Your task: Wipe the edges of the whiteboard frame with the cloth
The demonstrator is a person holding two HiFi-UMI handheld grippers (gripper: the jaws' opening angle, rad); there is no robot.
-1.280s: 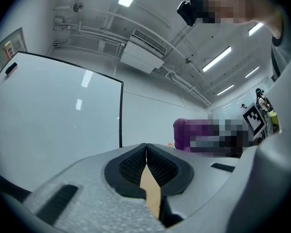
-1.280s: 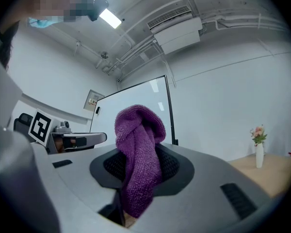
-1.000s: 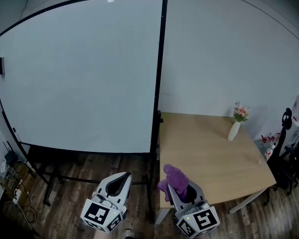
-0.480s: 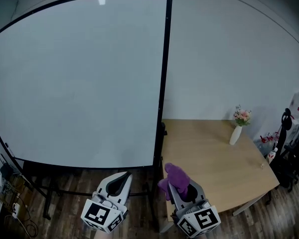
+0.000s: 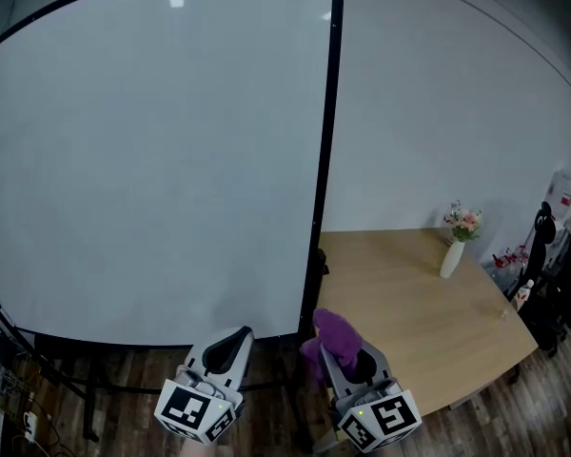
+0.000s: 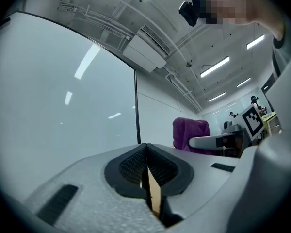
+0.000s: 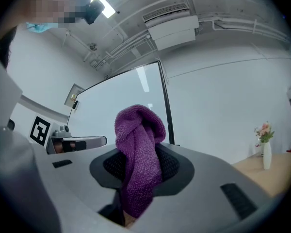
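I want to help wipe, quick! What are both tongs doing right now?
Left tongs: shut, holding nothing.
Right tongs: shut on the cloth.

One whiteboard [image 5: 152, 160], one cloth [image 5: 335, 335], one table [image 5: 409, 298], one vase [image 5: 451, 258], two grippers: left gripper [image 5: 236, 336], right gripper [image 7: 138, 173].

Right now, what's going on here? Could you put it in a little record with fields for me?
Setting: a standing whiteboard with a black frame, next to a wooden table
On the table: white vase of flowers
Left gripper: fingers together, holding nothing
Right gripper: fingers shut on a purple cloth
Position: both grippers low, near the board's lower right corner
Wiping: the cloth appears short of the frame
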